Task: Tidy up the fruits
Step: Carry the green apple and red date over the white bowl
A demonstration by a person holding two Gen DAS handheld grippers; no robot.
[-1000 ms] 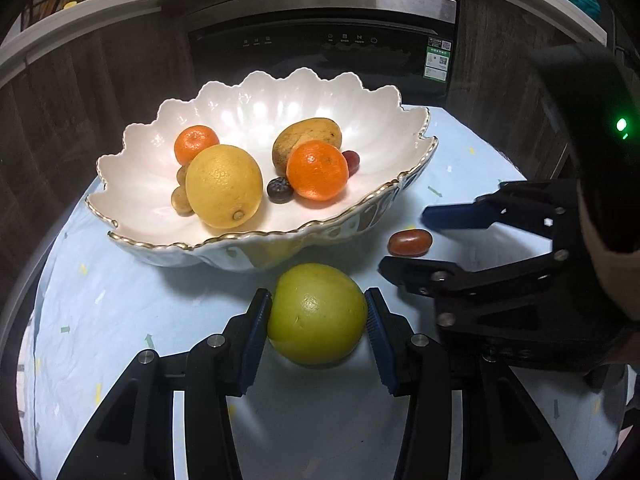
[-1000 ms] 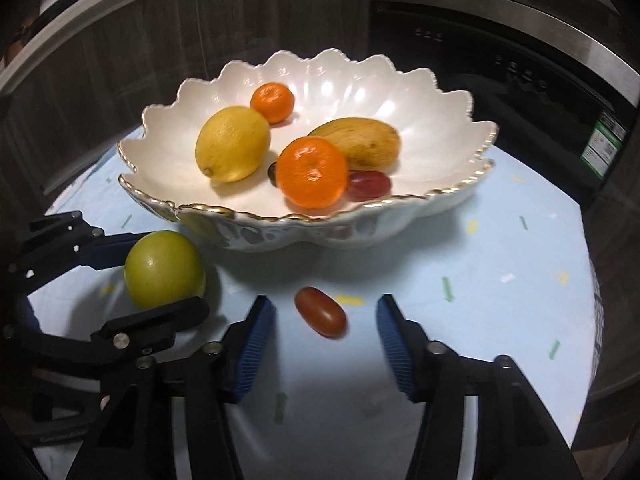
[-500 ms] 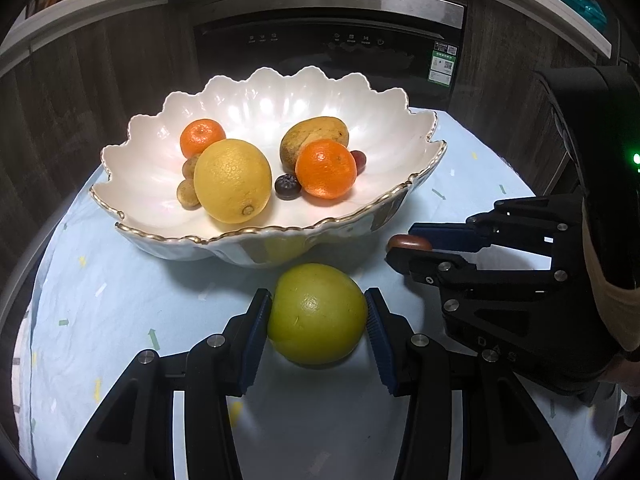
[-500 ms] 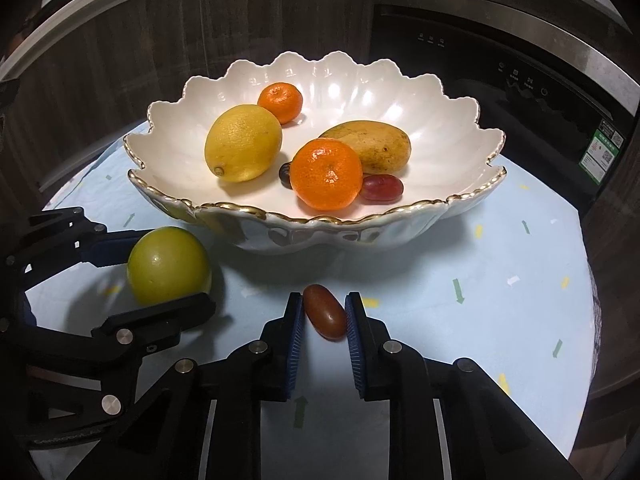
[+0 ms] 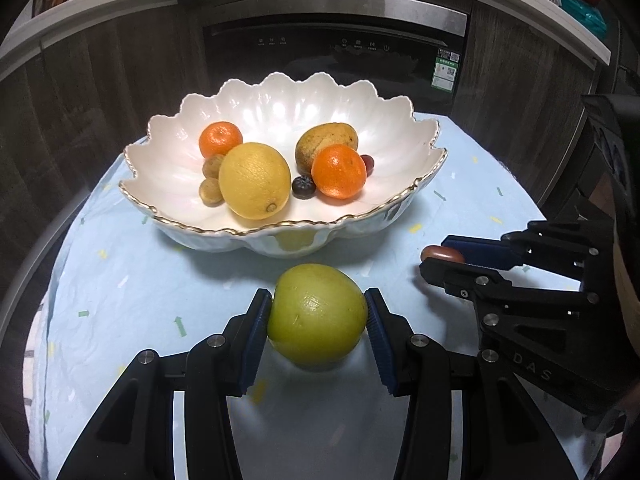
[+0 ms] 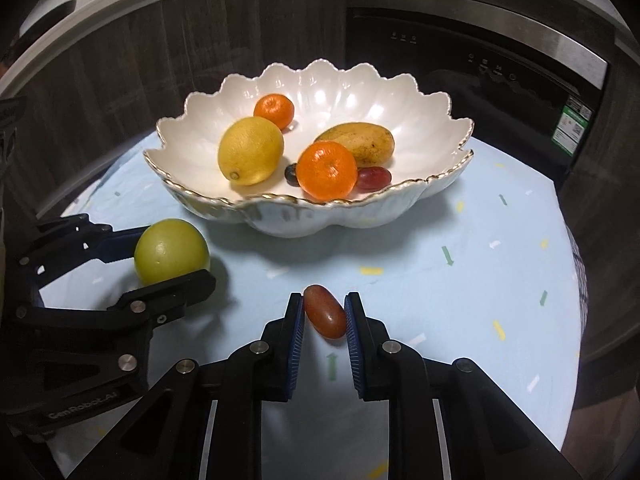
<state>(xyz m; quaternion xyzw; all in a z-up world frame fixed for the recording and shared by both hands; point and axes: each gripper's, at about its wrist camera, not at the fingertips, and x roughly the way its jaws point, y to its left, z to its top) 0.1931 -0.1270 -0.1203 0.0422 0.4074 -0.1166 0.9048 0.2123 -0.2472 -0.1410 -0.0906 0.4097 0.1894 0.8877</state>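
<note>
Nearest the bowl's (image 5: pixel 404 196) front rim, on the worktop (image 5: pixel 120 280), the left claw (image 5: pixel 318 322) is gripping the green fruit (image 5: pixel 318 316), its pads pressing both sides. To the right of that, also in front of the bowl, the right claw (image 6: pixel 323 316) is clenching the small red fruit (image 6: pixel 325 317) between its blue pads. Whether either fruit is clear of the cloth cannot be told for certain, though the red one is looking slightly raised. Farther back, the bowl is already holding a lemon (image 5: pixel 255 180), two oranges (image 5: pixel 339 171), a brownish mango (image 5: pixel 326 142), a dark berry (image 5: pixel 303 187), a red grape (image 6: pixel 373 178) and some small brown fruits (image 5: pixel 211 191). The step in hand appears to be the pickup of the last two loose fruits. The next move is likely calling for lifting each above the scalloped rim, carrying it over a free patch inside the bowl, and letting go gently so the round green fruit is not rolling into the others.
</note>
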